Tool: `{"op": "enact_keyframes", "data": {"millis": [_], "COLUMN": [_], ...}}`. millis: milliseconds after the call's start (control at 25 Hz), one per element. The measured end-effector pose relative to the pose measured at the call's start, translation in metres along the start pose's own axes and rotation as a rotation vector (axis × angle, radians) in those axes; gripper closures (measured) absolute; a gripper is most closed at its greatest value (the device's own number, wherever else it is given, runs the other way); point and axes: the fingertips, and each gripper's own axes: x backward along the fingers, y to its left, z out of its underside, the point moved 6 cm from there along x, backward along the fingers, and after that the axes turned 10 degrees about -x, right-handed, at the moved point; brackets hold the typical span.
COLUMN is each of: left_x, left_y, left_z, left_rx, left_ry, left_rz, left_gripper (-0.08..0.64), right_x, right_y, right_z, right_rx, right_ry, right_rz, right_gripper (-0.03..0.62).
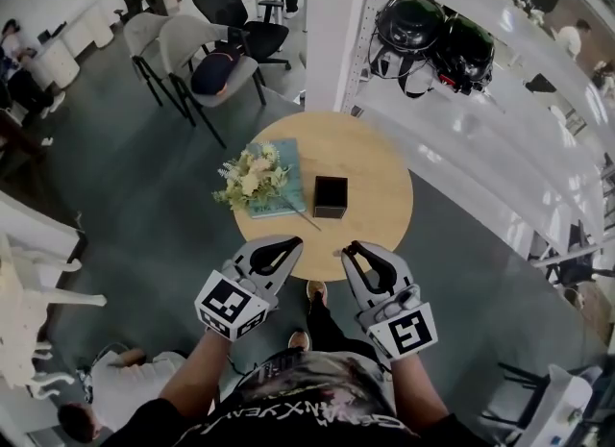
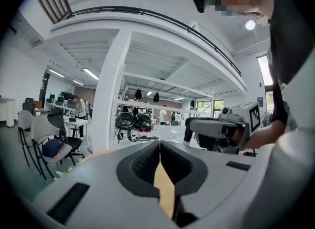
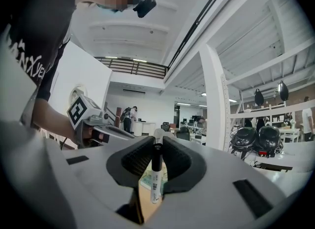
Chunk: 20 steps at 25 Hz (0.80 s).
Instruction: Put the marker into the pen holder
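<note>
A black square pen holder (image 1: 330,196) stands near the middle of the round wooden table (image 1: 380,161). My right gripper (image 1: 352,247) hovers at the table's near edge, just short of the holder. In the right gripper view it (image 3: 157,140) is shut on a white marker (image 3: 155,179) with a black cap, which stands upright between the pads. The marker is hidden in the head view. My left gripper (image 1: 293,240) hangs beside it at the near edge, left of the holder. Its jaws (image 2: 160,143) meet with nothing between them.
A bunch of pale flowers (image 1: 248,177) lies on a teal book (image 1: 284,182) left of the holder, with a thin stick (image 1: 307,216) beside it. Chairs (image 1: 197,56) stand beyond the table, a white pillar (image 1: 336,22) and shelf with helmets (image 1: 434,41) at the back right.
</note>
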Motion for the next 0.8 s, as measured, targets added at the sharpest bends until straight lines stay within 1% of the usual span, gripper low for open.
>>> {"op": "enact_keyframes", "data": {"millis": [480,560,680,800], "left_x": [-0.051,-0.059,-0.071,-0.082], "left_y": [0.042,0.047,0.055,0.062], "left_z": [0.002,0.004,0.006,0.009], "left_rx": [0.022,0.026,0.032,0.038], "left_ry": [0.033,0.037,0.044,0.05], "left_rz": [-0.015,-0.015,-0.013,-0.011], "left_gripper": [0.538,0.538,0.538,0.538], "right_x": [-0.044,-0.051,-0.063,-0.072], "right_y": [-0.055,-0.063,-0.076,-0.087], "right_z": [-0.004,-0.005,-0.011,-0.008], "right_rx": [-0.018,-0.018,-0.012,-0.021], "right_ry": [0.031,0.016,-0.035,-0.025], "right_rz": [-0.024,-0.027,-0.017,-0.015], "right_gripper": [0.528,0.528,0.528,0.528]}}
